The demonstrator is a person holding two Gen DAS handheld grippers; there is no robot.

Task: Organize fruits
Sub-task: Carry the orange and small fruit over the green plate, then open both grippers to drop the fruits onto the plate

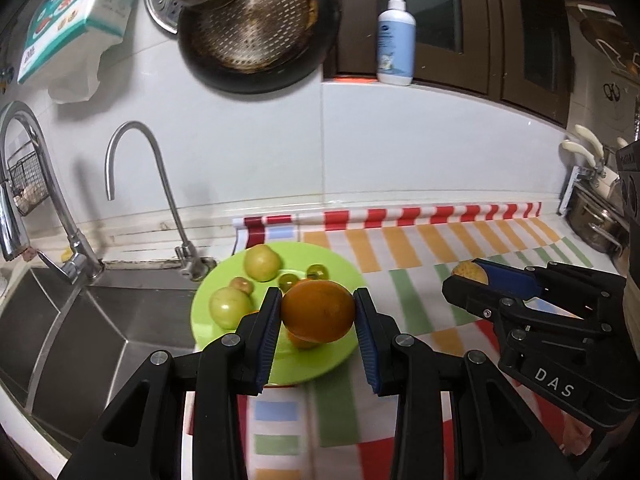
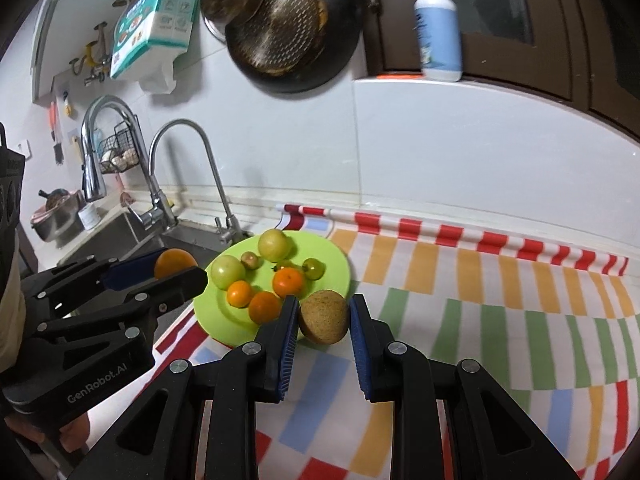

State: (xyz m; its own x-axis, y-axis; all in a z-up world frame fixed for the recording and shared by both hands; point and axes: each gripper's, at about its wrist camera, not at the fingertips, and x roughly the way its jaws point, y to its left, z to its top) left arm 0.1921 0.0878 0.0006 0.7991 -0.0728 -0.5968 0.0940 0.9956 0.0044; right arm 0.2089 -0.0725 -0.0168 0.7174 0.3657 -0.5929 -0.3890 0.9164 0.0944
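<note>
Kitchen counter beside a stainless steel sink (image 1: 92, 320), laid with a striped multicolour cloth (image 2: 500, 320); white tiled wall behind, dark perforated round pan (image 1: 256, 28) hanging on it.

Round lime-green plastic plate (image 1: 320, 364) on the cloth's left end, next to the sink. On it: two larger pale green round fruits (image 2: 228, 272) (image 2: 274, 244), a small reddish-green one (image 2: 250, 259), a small dark green one (image 2: 313, 268), three small orange citrus fruits (image 2: 288, 282).

Left gripper (image 1: 318, 316) over the near part of the plate, pads closed against both sides of a large smooth orange citrus fruit (image 1: 318, 312); held clear above the plate, not resting. Slightly oblong, long axis running left-right from pad to pad, roughly level.

Right gripper (image 2: 324, 318) just off the plate's right rim, above the cloth. Brown rough-skinned oval fruit (image 2: 324, 316) between its pads: left pad touching or very close, a sliver of gap at the right pad. Cannot tell whether clamped or loosely framed. Long axis tilted, upper left to lower right.

Progress, as a judgement: most fruit gathered on the plate, sorted loosely with green at the back and orange in front. Two pieces left, both at the grippers. Remaining: set the orange among its kind, then bring the brown fruit over the rim.
</note>
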